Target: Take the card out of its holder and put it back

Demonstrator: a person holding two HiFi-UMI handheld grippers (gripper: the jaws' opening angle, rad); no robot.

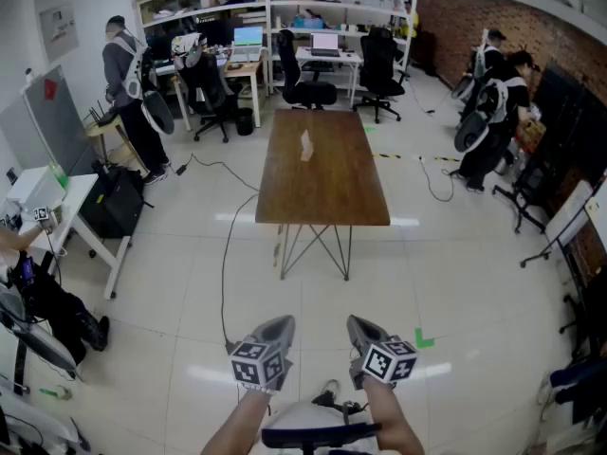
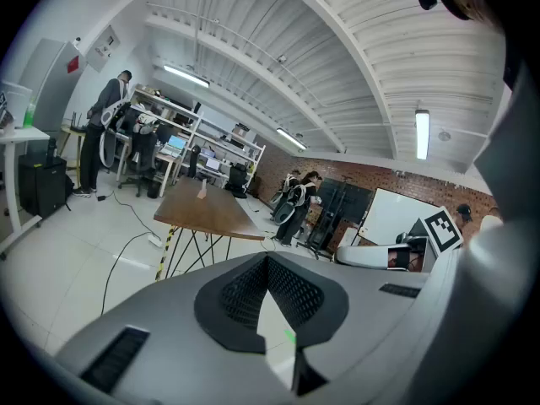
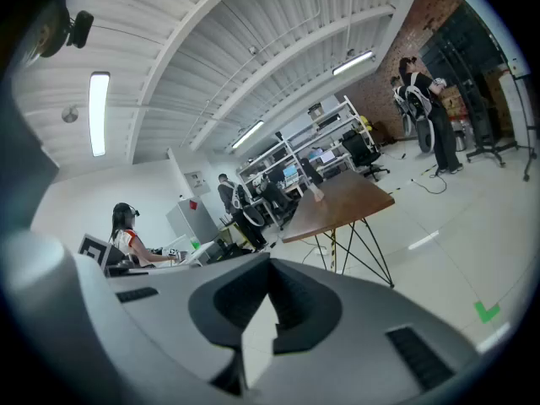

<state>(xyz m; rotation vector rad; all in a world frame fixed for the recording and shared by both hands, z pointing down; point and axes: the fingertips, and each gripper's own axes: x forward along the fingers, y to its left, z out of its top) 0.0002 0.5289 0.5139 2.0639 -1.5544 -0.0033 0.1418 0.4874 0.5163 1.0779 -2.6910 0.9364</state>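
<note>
Far ahead: card holder (image 1: 305, 145) on table (image 1: 322, 202) | left claw (image 1: 272, 330), right claw (image 1: 364, 331) both closed, empty

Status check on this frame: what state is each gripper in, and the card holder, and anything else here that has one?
left gripper: shut, nothing between its jaws.
right gripper: shut, nothing between its jaws.
card holder: upright on the wooden table, neither gripper near it; too small to tell whether the card is inside.
laptop: open, screen lit.
</note>
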